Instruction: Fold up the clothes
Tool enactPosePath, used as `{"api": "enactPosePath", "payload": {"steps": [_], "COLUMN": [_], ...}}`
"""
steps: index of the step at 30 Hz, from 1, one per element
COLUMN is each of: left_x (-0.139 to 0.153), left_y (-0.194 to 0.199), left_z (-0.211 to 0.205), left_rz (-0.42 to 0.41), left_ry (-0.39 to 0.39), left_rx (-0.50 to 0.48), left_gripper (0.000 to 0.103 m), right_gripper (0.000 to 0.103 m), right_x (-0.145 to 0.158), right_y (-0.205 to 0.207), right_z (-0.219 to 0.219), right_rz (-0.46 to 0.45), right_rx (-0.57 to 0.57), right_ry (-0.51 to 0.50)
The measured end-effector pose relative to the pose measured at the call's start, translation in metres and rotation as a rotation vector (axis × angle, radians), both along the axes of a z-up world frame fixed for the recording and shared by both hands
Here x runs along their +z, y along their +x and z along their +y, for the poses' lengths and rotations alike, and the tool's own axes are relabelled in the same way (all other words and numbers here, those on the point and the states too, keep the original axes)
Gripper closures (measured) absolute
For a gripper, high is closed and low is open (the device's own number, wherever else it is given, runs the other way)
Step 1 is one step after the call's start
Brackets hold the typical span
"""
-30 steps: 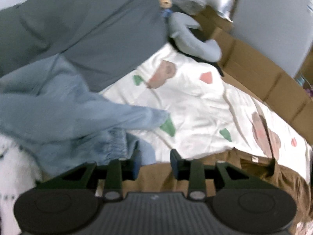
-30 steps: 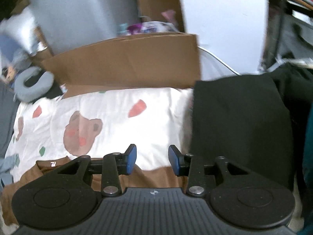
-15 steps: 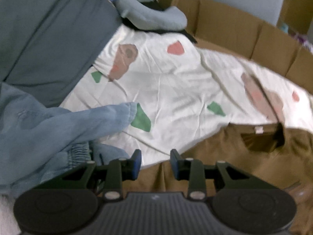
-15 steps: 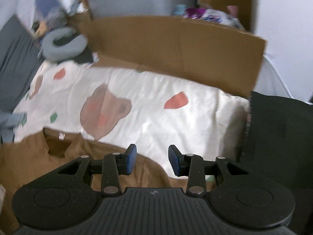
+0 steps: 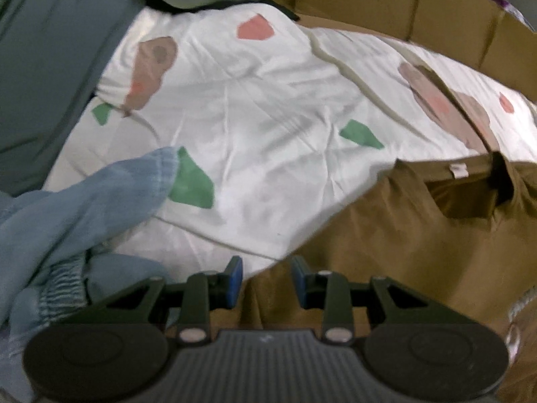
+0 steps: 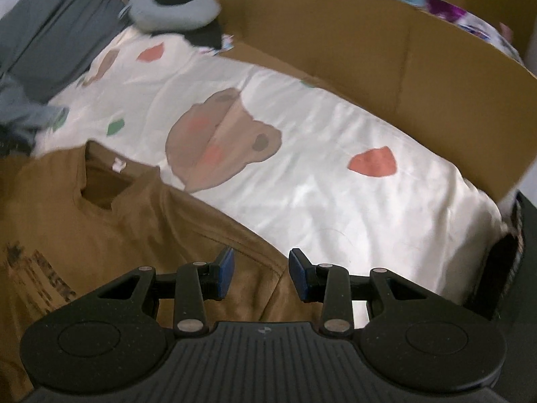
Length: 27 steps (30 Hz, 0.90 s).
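Brown T-shirt [image 6: 100,221] flat on bear-print sheet [image 6: 319,174], left gripper [image 5: 266,280] and right gripper [image 6: 258,273] fingers spread above sleeve edges, cardboard wall [image 6: 386,50] behind, denim [image 5: 67,208] leftward.

One brown T-shirt [image 6: 110,231], one neck pillow [image 6: 174,6] — two denim garments [image 5: 84,208], one cardboard box [image 6: 386,50]

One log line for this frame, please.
stage: reaching | left gripper: open, empty | right gripper: open, empty | brown shirt: flat, unfolded
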State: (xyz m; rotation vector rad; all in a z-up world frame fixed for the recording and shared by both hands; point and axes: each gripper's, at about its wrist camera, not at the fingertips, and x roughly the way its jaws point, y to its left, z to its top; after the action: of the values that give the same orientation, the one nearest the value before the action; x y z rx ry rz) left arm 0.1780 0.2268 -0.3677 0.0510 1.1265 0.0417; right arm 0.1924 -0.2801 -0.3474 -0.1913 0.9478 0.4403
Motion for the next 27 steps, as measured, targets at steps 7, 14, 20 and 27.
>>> {"api": "enactPosePath", "payload": {"steps": [7,14,20,27], "left_x": [-0.009,-0.019,-0.027,-0.029], "left_y": [0.005,0.0,-0.005,-0.011], "left_z": [0.005,0.005,0.006,0.012], "left_rz": [-0.03,-0.044,-0.045,-0.061], "left_ry": [-0.018,-0.058,-0.101,-0.116], "left_rx": [-0.017,0.022,0.043,0.071], "left_gripper": [0.068,0.068,0.068,0.068], "right_gripper": [0.06,0.061,0.061,0.071], "right_x": [-0.025,-0.042,-0.053,-0.061], "right_y": [0.014,0.017,0.014,0.018], "right_z": [0.011,0.016,0.026,0.024], "right_rz": [-0.001,-0.006,-0.008,0.026], "right_rx": [0.181,0.335,0.422,0.402], "right_ry": [-0.121,-0.213,-0.266,-0.262]}}
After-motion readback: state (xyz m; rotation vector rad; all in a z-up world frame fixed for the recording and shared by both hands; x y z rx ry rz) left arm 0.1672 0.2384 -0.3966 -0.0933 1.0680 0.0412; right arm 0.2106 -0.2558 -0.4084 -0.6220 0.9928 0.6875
